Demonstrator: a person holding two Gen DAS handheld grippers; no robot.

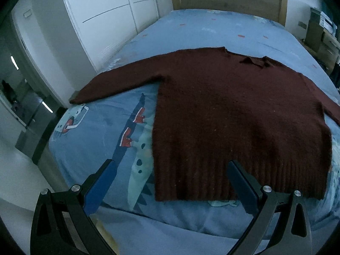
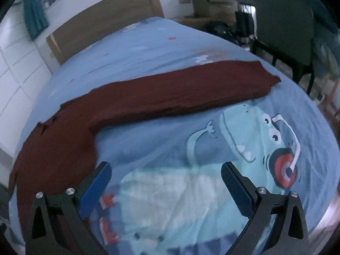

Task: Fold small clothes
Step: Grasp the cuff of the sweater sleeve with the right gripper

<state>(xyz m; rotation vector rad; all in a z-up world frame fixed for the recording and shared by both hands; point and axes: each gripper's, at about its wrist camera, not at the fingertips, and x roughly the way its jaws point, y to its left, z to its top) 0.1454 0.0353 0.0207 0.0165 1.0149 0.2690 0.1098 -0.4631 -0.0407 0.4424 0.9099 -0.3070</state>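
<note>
Sweater (image 1: pixel 233 114) lies flat on the bed (image 1: pixel 89 148), sleeves spread, unfolded. Left gripper (image 1: pixel 170 182) hovers at the hem, right gripper (image 2: pixel 165 182) below the right sleeve (image 2: pixel 180 89); both jaws wide, empty. Risk: thick knit bunching, one layer pinched.

Both claws: black frames, blue ribbed pads (image 2: pixel 95 189), silver screws (image 1: pixel 76 187).

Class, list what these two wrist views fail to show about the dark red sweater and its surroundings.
- Dark red knitted sweater: in the left wrist view its right sleeve is cut off by the frame edge.
- The same sweater in the right wrist view: the lens edge crops the body; only the sleeve shows whole.
- Cartoon monster print on the blue bedsheet: its lower part is blurred in the right wrist view.
- Boxes beside the bed: too small to identify.
</note>
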